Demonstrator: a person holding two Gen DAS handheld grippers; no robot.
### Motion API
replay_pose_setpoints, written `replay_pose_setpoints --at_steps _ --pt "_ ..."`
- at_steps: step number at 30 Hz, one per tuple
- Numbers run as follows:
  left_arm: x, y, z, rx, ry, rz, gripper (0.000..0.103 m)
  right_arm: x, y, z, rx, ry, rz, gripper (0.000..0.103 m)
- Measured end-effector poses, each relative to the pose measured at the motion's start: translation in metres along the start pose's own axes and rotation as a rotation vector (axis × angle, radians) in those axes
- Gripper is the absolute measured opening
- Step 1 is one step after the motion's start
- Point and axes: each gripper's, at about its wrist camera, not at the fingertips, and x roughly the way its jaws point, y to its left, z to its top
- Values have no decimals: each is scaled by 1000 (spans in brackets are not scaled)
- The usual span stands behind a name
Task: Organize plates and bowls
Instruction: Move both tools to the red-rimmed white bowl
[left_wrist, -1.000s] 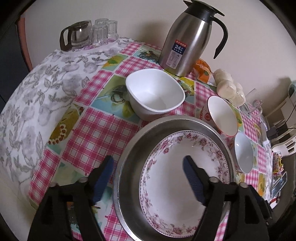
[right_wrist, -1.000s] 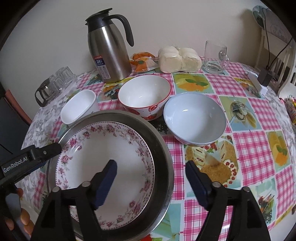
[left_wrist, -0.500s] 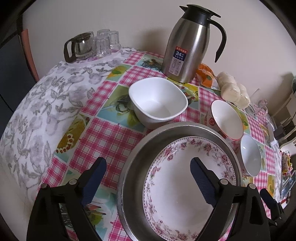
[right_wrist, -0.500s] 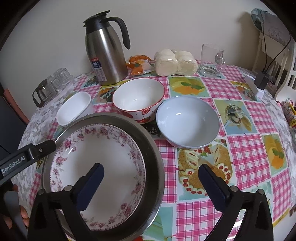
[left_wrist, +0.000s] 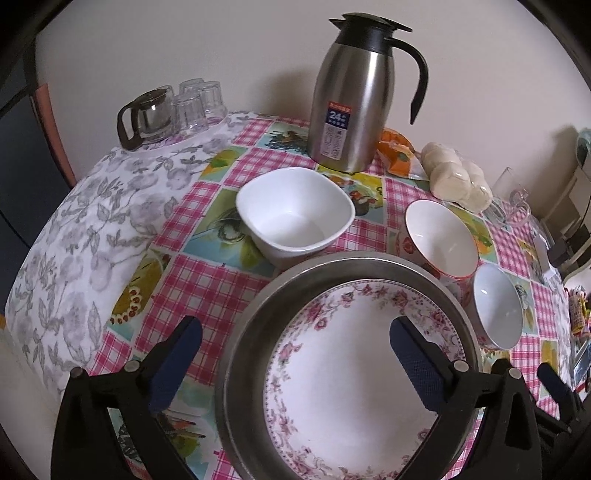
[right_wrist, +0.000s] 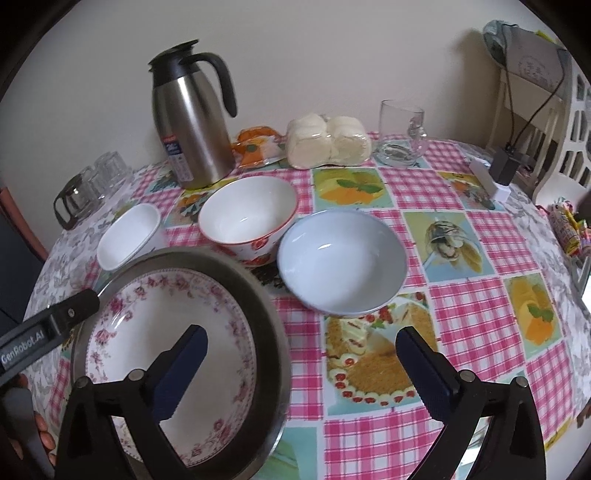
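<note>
A floral-rimmed plate (left_wrist: 351, 373) lies inside a large steel basin (left_wrist: 236, 354) at the table's near side; both also show in the right wrist view: the plate (right_wrist: 122, 332), the basin (right_wrist: 269, 332). Behind stand a square white bowl (left_wrist: 295, 218), a red-patterned bowl (left_wrist: 439, 236) and a pale blue bowl (left_wrist: 496, 306). In the right wrist view they are the white bowl (right_wrist: 127, 236), the red-patterned bowl (right_wrist: 247, 214) and the blue bowl (right_wrist: 341, 258). My left gripper (left_wrist: 295, 354) is open and empty, straddling the basin's left rim. My right gripper (right_wrist: 301, 362) is open and empty over the basin's right rim.
A steel thermos jug (left_wrist: 354, 99) stands at the back, with a glass pot and tumblers (left_wrist: 166, 110) at the far left. Wrapped buns (right_wrist: 328, 140), an orange packet (right_wrist: 255, 146) and a glass mug (right_wrist: 400, 133) line the back. A charger (right_wrist: 495, 177) lies at the right.
Both grippers have opened wider and pulled back and up from the basin. The plate and basin stay in place.
</note>
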Motion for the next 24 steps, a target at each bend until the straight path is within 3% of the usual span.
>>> replay_pose_setpoints --at_steps 7,13,20,24 --pt "4 -13 7 24 -20 -5 101 -3 -14 13 54 -29 5 103" --pt "5 -22 21 18 -94 -71 101 2 -19 27 96 -37 35 103" --pt "26 -32 39 40 -20 -132 101 21 -22 44 104 -4 55 103" --pt "36 -39 56 62 24 -130 101 31 -26 61 108 2 63 103"
